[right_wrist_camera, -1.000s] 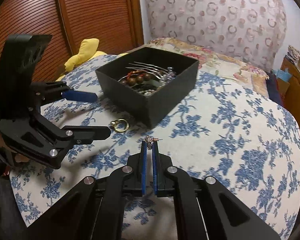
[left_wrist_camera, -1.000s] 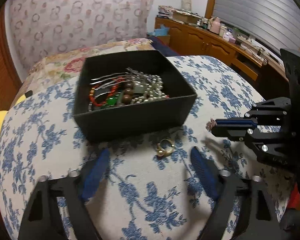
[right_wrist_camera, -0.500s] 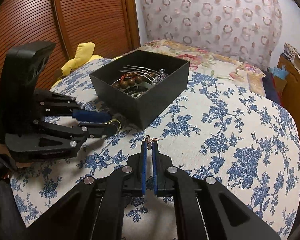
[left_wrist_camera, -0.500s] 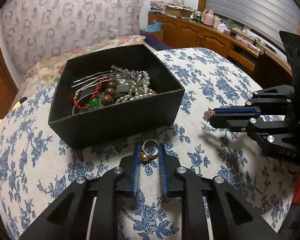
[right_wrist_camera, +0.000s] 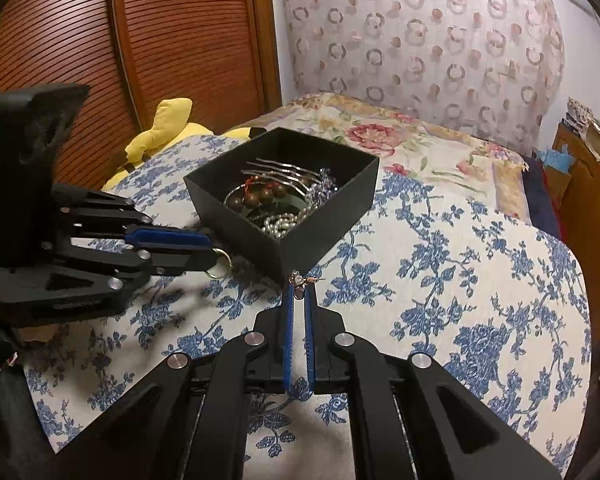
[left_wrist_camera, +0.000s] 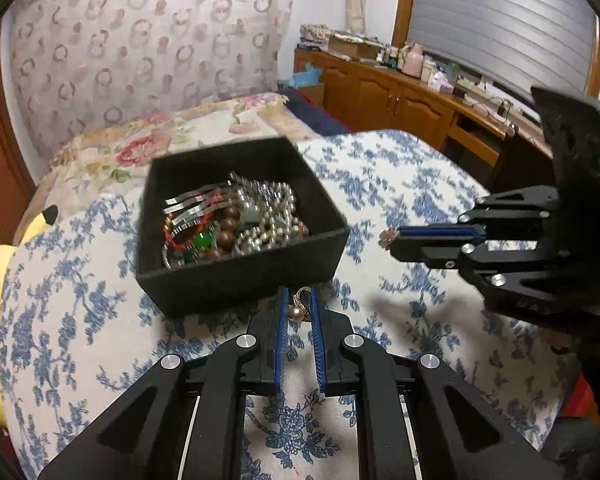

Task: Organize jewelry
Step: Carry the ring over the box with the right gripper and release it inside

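the black box (left_wrist_camera: 240,276) is motion-blurred; its near wall hides part of the ring (left_wrist_camera: 300,304).

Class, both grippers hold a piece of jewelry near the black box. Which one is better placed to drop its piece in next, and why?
Probably the left gripper: its gold ring hangs right at the black box wall. The right gripper, holding a small earring, sits further off to the box's side.

Warm indoor light, soft shadows, fisheye-bent dark corners, slight motion blur
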Tool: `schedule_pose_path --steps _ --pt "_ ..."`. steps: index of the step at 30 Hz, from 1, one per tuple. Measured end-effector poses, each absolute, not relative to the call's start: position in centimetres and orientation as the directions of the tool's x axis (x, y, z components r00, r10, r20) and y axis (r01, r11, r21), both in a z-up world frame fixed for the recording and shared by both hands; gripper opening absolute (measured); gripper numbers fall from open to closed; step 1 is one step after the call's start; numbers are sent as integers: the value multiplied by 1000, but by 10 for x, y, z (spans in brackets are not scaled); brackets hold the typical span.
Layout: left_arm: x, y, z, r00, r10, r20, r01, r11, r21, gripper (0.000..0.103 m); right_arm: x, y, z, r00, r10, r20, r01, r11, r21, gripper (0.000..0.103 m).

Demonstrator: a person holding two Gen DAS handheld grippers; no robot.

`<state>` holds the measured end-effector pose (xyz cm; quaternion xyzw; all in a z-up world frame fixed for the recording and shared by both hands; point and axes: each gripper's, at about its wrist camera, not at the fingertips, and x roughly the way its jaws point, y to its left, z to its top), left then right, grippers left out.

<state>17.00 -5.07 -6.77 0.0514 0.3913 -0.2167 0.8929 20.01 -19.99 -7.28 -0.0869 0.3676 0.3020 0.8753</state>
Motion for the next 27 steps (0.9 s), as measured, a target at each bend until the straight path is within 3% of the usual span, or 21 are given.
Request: schedule_pose_path --steps 12,27 --pt "196 -28 -38 686 -293 -666 352 935 -49 10 218 -180 -48 573 506 -645 -619 783 63 6" --pt "227 -16 -39 703 -262 -661 307 950 -51 10 244 -154 -58 538 514 -668 -638 766 76 6"
